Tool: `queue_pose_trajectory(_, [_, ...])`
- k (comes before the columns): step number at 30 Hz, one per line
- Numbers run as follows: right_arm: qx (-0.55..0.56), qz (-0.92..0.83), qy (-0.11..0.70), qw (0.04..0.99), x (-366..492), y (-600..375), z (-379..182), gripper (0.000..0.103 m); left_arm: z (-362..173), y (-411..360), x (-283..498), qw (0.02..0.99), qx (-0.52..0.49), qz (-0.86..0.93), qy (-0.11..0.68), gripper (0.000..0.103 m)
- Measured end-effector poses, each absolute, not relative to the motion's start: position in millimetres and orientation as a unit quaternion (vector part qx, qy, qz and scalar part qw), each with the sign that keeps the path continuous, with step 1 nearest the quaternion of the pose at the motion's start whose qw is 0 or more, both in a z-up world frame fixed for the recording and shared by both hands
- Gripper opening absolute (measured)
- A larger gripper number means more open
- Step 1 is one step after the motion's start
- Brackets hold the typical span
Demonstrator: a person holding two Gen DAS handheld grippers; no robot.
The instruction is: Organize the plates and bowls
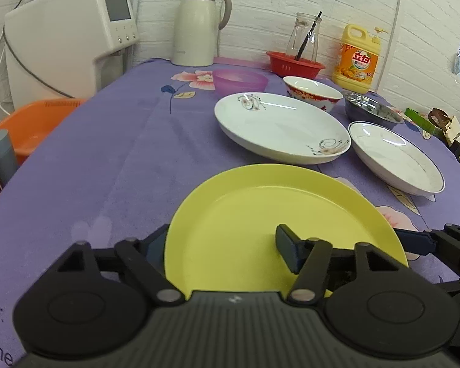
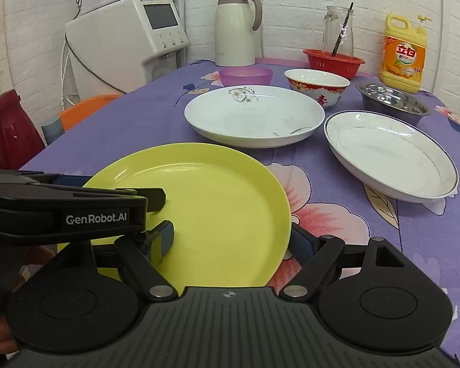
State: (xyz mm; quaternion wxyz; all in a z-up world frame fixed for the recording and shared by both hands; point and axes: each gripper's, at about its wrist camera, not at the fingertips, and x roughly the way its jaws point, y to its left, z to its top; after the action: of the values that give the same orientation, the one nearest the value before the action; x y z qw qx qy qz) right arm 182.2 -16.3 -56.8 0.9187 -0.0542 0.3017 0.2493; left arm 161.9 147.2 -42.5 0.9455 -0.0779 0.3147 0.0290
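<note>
A yellow plate (image 1: 260,211) (image 2: 205,208) lies near the table's front edge, between both grippers. My left gripper (image 1: 220,245) has one finger over the plate's inside and one under its left rim, so it is shut on the rim. My right gripper (image 2: 230,239) grips the plate the same way, one finger inside and one under the right rim. Behind stand a flowered white plate (image 1: 279,125) (image 2: 254,116), a blue-rimmed white plate (image 1: 395,156) (image 2: 389,153), a red-patterned bowl (image 1: 312,92) (image 2: 317,84), a purple bowl (image 1: 239,81) (image 2: 245,75) and a steel bowl (image 1: 372,110) (image 2: 392,101).
At the back stand a cream thermos jug (image 1: 196,24), a red basket (image 1: 294,64) holding a glass jar, and a yellow detergent bottle (image 1: 357,58). A white appliance (image 1: 64,40) and an orange basket (image 1: 33,125) are off the table's left edge. A red jug (image 2: 6,132) stands at far left.
</note>
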Motion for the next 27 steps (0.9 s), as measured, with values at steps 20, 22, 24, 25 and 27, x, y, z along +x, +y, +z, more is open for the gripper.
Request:
queue_pose_trajectory(20, [-0.044,0.269,0.296,0.915,348,-16,-14,0.103,-5,220,236,0.945,-0.13,0.043,0.297,0.069])
queue_pose_trajectory(22, [-0.054,0.27,0.314,0.909,363,-9,-19,0.103,-7,226,243,0.943,-0.134,0.046,0.302,0.069])
queue_pose_trajectory(24, [-0.06,0.272,0.332,0.901,373,-3,-25,0.103,-7,233,248,0.941,-0.139,0.045,0.304,0.069])
queue_pose_trajectory(25, [-0.066,0.272,0.341,0.898,376,0,-28,0.103,-8,235,250,0.941,-0.14,0.045,0.304,0.069])
queue_pose_trajectory(27, [-0.073,0.27,0.354,0.892,379,4,-32,0.103,-8,239,254,0.941,-0.143,0.043,0.304,0.069])
